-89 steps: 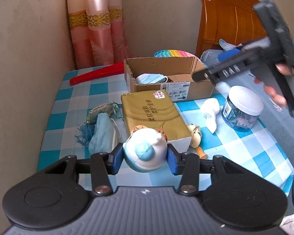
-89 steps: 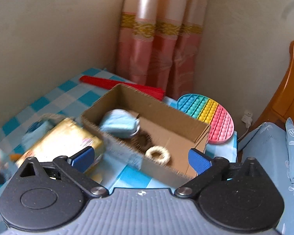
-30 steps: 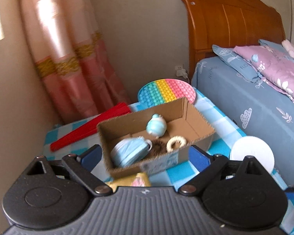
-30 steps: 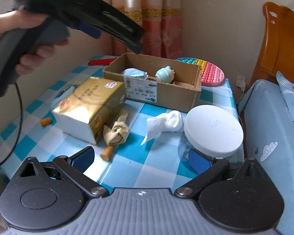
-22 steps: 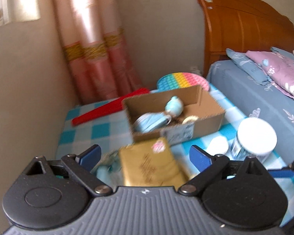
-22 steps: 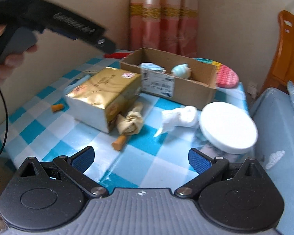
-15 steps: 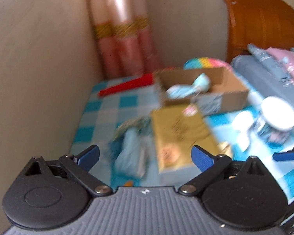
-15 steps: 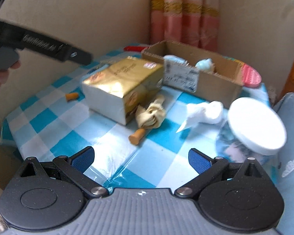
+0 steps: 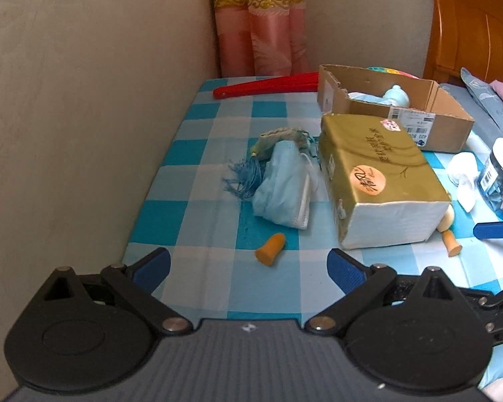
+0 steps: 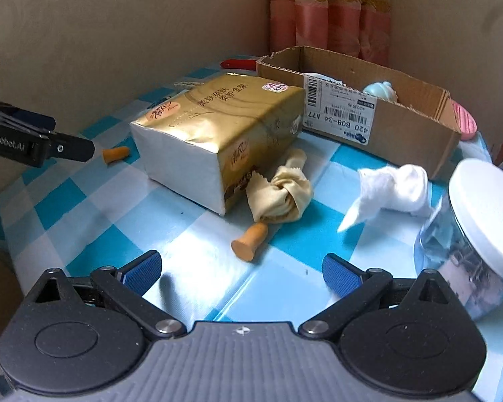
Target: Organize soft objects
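Note:
My left gripper [image 9: 248, 266] is open and empty above the near table edge, just behind an orange foam earplug [image 9: 270, 252]. A crumpled blue face mask [image 9: 283, 190] and a tasselled green pouch [image 9: 278, 138] lie beyond it. The cardboard box [image 9: 429, 127] holds a blue mask and a pale blue squishy toy [image 9: 396, 95]. My right gripper [image 10: 241, 273] is open and empty, close to a second orange earplug [image 10: 249, 241], a knotted beige cloth [image 10: 280, 191] and a white cloth [image 10: 394, 186].
A gold tissue pack [image 9: 379, 174] lies mid-table on the blue checked tablecloth [image 9: 214, 154]. A clear jar with a white lid [image 10: 479, 231] stands at the right. A red folded fan [image 9: 268, 87] lies at the back. Walls close the left; a bed lies to the right.
The left gripper dropped the squishy toy into the box, opened, then pulled back and down to the near left table edge. The right gripper lowered toward the earplug and beige cloth.

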